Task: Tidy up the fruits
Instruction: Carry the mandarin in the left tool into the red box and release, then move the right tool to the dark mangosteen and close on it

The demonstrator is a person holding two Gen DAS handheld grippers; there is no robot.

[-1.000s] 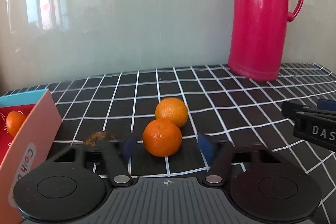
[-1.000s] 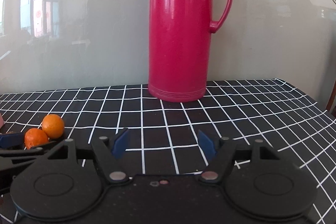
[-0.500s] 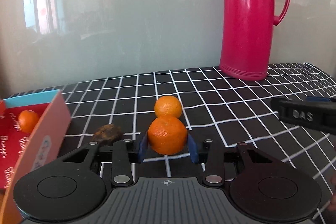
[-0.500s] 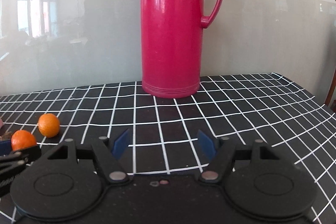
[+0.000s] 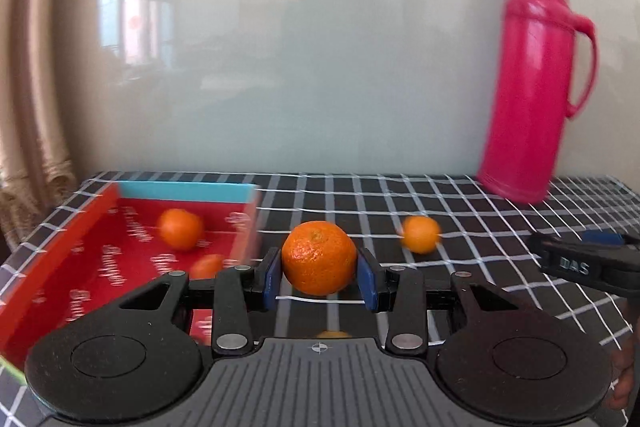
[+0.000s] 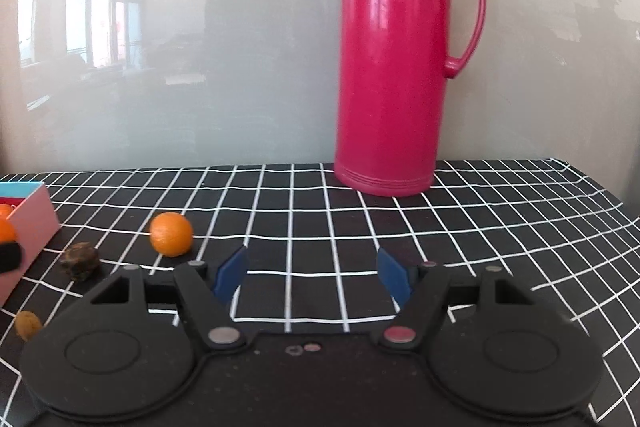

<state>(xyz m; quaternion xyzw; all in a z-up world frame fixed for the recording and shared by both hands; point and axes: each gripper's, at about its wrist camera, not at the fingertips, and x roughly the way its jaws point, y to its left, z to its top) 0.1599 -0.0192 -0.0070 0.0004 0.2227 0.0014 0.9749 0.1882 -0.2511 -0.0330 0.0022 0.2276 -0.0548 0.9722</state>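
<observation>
The surface [image 6: 360, 235] wears a black cloth gridded white. A smooth pink flask [image 6: 390, 67] stands at its back. The red box [image 5: 80, 259] — shallow, open — takes the fruit. The left tongs [image 5: 320, 277] clamp a dimpled, round mandarin [image 5: 319, 257] clear of the cloth, probably bound for the box. The right tongs [image 6: 310, 273] gape, empty.

The right claw [image 6: 311, 273] fills the foreground, its two blue pads [image 6: 230, 273] spread apart with only the bench [image 6: 500, 227], in a black cloth with a white grid, between them. Ahead and slightly right stands a tall pink thermos [image 6: 394, 67], handle to the right. Ahead to the left lies a mandarin [image 6: 171, 234]. Nearer and further left sits a dark brown lump [image 6: 80, 261]. At the far left edge is a pink-walled box [image 6: 34, 225].
</observation>
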